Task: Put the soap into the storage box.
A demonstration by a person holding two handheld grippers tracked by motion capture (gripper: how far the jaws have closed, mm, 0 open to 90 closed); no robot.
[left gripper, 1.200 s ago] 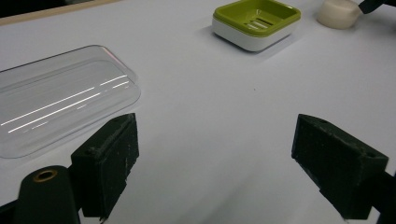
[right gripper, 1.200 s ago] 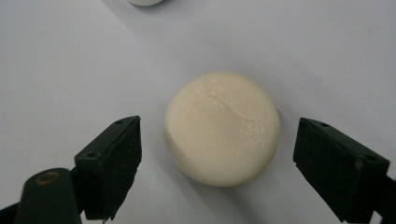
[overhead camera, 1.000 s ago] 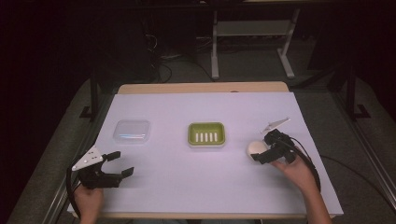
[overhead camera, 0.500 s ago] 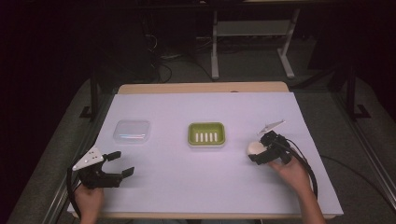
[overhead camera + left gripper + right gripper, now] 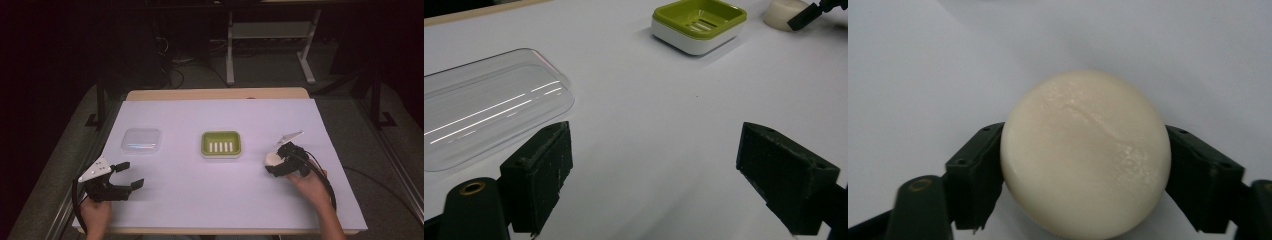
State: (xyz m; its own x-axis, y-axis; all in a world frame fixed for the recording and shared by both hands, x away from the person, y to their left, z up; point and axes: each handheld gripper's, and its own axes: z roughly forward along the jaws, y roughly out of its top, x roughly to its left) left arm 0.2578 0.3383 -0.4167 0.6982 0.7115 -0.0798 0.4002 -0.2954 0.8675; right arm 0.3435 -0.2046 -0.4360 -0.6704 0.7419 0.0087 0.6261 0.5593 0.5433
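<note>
A round, cream-white bar of soap (image 5: 1085,157) is clamped between the two black jaws of the right tool (image 5: 1083,170). Its surface is smooth and waxy, with a faint glossy sheen and a shallow crease across the top, and its outline is a plump, slightly flattened disc. In the high view the soap (image 5: 273,158) is seen toward the right edge of the desk, about midway between the far and near edges, and whether it rests on the surface or is lifted just off it cannot be told. The right tool (image 5: 278,162) is held by the person's right hand (image 5: 311,182), and a pale three-cornered plate is carried on top of it.

Just to the left of the soap, near the middle of the desk, a rectangular soap dish (image 5: 221,144) is set: a lime-green tray with rounded corners and slotted drain openings, seated on a white base. Farther left, a clear plastic lid (image 5: 141,140) with rounded corners is laid flat, glossy and streaked with reflections.

Near the front-left corner, the left tool (image 5: 129,176) is held with its matte black, block-shaped jaws spread wide apart and nothing between them. The desk (image 5: 200,210) is covered by a plain, smooth white sheet.
</note>
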